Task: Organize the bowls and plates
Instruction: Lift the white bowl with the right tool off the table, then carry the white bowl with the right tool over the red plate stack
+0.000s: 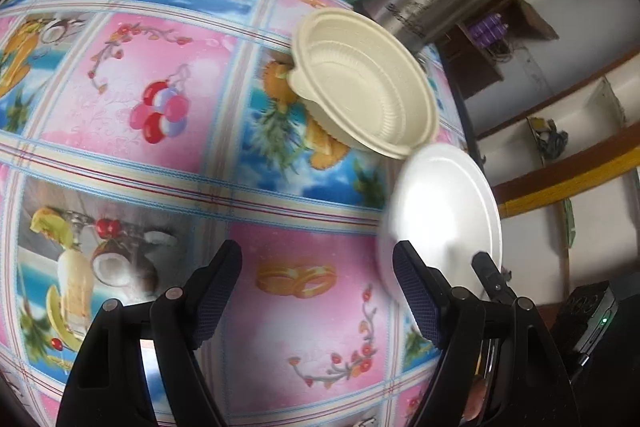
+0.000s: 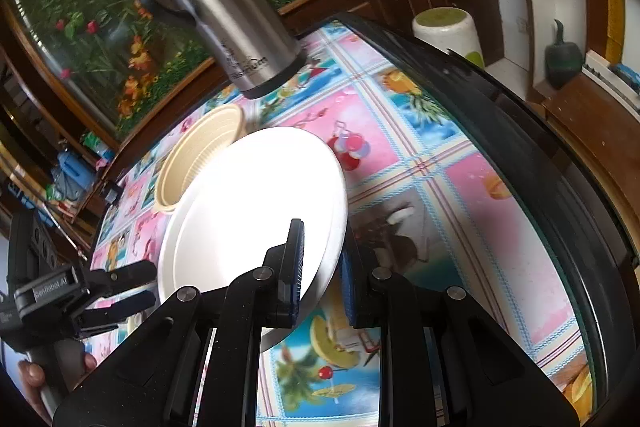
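Clearly the weakest point is the pinch on the plate's rim. On the left, the left gripper stands wide with nothing between its jaws, only the patterned tablecloth showing through the gap. Ahead of it and a little to its right sits the cream bowl, which looks like more than one bowl nested together, though I cannot say how many. Just to the right of its right finger is the white plate, not touching the pad as far as I can tell.

Further right, the right gripper is clamped narrow on the near edge of the plate, which juts away from the fingers towards the bowl and looks tilted; whether its far edge is off the cloth I cannot tell. Such a thin hold on one edge could let the plate swivel or slide out if the hand rolls or jerks. Its far edge lies over the bowl's rim and could knock it. Beyond the plate, up and slightly left, stands the steel flask, near enough to be clipped by a broad swing. The left gripper appears left of the plate.
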A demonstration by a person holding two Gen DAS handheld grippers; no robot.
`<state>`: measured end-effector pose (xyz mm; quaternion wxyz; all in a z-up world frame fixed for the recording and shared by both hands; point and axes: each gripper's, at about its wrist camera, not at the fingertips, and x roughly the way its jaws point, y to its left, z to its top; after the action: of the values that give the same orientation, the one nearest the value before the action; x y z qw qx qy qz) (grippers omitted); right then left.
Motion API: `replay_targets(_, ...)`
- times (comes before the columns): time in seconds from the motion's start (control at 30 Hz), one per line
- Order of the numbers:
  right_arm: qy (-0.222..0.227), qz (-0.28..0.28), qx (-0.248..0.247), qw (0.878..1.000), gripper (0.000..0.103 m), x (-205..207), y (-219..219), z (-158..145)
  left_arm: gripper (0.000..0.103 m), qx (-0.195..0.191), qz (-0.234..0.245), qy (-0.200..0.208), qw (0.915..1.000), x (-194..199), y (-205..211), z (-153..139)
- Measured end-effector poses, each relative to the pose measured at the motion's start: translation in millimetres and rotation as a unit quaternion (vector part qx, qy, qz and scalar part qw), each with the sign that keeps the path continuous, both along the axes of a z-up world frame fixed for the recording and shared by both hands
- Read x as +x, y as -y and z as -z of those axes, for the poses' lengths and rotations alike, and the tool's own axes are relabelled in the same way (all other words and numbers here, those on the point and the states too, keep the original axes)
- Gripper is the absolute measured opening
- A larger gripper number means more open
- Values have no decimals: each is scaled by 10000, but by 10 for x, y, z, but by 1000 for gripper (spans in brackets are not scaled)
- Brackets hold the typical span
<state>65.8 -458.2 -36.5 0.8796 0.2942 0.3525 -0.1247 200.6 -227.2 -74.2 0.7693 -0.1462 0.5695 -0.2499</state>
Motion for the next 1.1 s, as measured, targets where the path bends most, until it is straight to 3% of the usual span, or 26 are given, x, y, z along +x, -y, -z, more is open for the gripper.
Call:
replay_targets(0.23,183,-532,-243,9981,16,42,-240,-68,78,69,255,63,9996,-45,160,39)
replay_targets(0.43,-98,-429,543,9976,21,75,-71,76,76,129,-61,249,9996,-19,82,31)
replay_targets(0.47,-71,-421,613,9972,24,72,-62,86,71,129,-92,325,9993,-40,48,21)
replay_targets(0.5,-27,-414,686,9968,26,65,-56,90,57,121,-95,378,9992,-56,36,7)
replay_targets(0.57,43,-433,777,9960,28,68,-58,95,41,147,-52,420,9990,-54,51,2)
replay_targets(0.7,89,-475,925,9945,28,89,-69,132,17,139,-41,409,9991,-29,82,27)
replay_targets(0.8,114,-454,814,9956,28,95,-86,128,9,157,-41,504,9986,-20,116,-2)
replay_targets(1.1,120,-532,518,9972,10,111,-147,113,7,276,58,641,9975,-73,163,-57)
